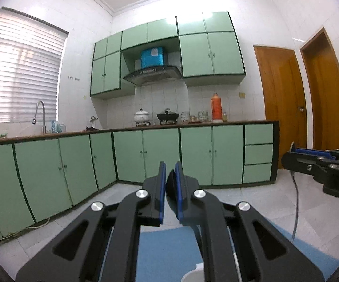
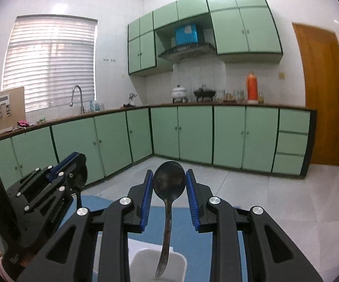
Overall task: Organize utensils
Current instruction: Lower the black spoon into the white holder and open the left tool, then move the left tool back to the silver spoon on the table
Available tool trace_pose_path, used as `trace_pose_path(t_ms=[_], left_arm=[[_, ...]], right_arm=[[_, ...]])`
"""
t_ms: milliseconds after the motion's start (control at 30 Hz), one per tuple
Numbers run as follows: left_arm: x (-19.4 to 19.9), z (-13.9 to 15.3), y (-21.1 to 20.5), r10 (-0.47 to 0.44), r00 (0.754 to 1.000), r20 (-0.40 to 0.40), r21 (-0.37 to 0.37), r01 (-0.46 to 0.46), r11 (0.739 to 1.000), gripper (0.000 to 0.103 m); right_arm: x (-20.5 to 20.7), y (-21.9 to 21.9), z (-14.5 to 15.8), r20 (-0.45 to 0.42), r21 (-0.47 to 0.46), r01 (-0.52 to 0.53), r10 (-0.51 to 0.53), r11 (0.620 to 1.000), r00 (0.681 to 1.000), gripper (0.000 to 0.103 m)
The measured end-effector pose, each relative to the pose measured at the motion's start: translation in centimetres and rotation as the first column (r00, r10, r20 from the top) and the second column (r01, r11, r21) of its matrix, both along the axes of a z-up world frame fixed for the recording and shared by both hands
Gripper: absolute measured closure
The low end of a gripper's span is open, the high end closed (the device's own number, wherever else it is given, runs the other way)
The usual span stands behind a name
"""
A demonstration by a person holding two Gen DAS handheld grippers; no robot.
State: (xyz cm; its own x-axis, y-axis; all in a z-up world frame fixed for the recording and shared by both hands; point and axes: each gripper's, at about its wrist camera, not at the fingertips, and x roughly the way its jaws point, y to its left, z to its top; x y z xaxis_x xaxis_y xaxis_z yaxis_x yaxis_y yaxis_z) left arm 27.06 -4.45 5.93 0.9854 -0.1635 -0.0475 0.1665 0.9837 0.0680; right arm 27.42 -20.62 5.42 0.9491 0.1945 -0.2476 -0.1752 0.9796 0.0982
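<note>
My right gripper (image 2: 169, 183) holds a dark metal spoon (image 2: 169, 183) upright by its bowl; the blue pads touch the bowl's edges. Its handle hangs down into a white container (image 2: 136, 262) on a blue mat (image 2: 204, 246). My left gripper (image 1: 169, 176) is shut on the dark bowl of another spoon (image 1: 170, 185), seen edge-on between the pads. In the right wrist view the left gripper (image 2: 75, 164) sits at the left with that spoon's bowl (image 2: 81, 176) and handle below it. The right gripper (image 1: 294, 150) shows at the right edge of the left wrist view, its spoon handle (image 1: 296, 211) hanging down.
Green cabinets (image 2: 193, 134) run along two walls under a brown counter with a sink faucet (image 2: 76, 96), pots (image 2: 204, 92) and an orange thermos (image 2: 252, 85). Wooden doors (image 2: 320, 94) stand at right. White tile floor (image 2: 275, 199) lies beyond the mat.
</note>
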Motion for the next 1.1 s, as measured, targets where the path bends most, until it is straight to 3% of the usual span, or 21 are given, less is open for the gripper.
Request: trace_pose_path(t_ms=[333,633,800,933,1033,1100], left_arm=[[1.5,-4.4,1.4,-0.036,0.994,-0.100,-0.010,0.035,0.999,0.096],[1.4,-6.3,2.7,-0.061,0.982,-0.177,-0.020,0.058,0.998,0.091],[0.7,-6.0,3.7,-0.063,0.980,-0.189,-0.058,0.053,0.997,0.066],[-0.2,-5.8,4.3,-0.063,0.978,-0.197,-0.069,0.050,0.996,0.059],[-1.2,-5.5,4.8,-0.061,0.975,-0.212,-0.076,0.046,0.996,0.049],[-2.0,-5.2,5.1,-0.062,0.973,-0.220,-0.084,0.044,0.995,0.037]], right_arm=[[1.4,0.0,-6.0,-0.121,0.017,-0.008,0.010,1.000,0.993,0.075],[1.0,0.3,-7.3,-0.162,-0.005,-0.026,0.025,1.000,0.986,0.074],[0.5,0.3,-6.9,-0.156,-0.009,-0.026,0.025,1.000,0.987,0.072],[0.1,0.0,-6.5,-0.151,-0.003,-0.016,0.015,1.000,0.988,0.067],[-0.8,-0.3,-6.1,-0.141,0.005,-0.011,0.012,1.000,0.990,0.060],[-1.8,-0.7,-5.9,-0.125,0.005,-0.001,0.001,1.000,0.992,0.055]])
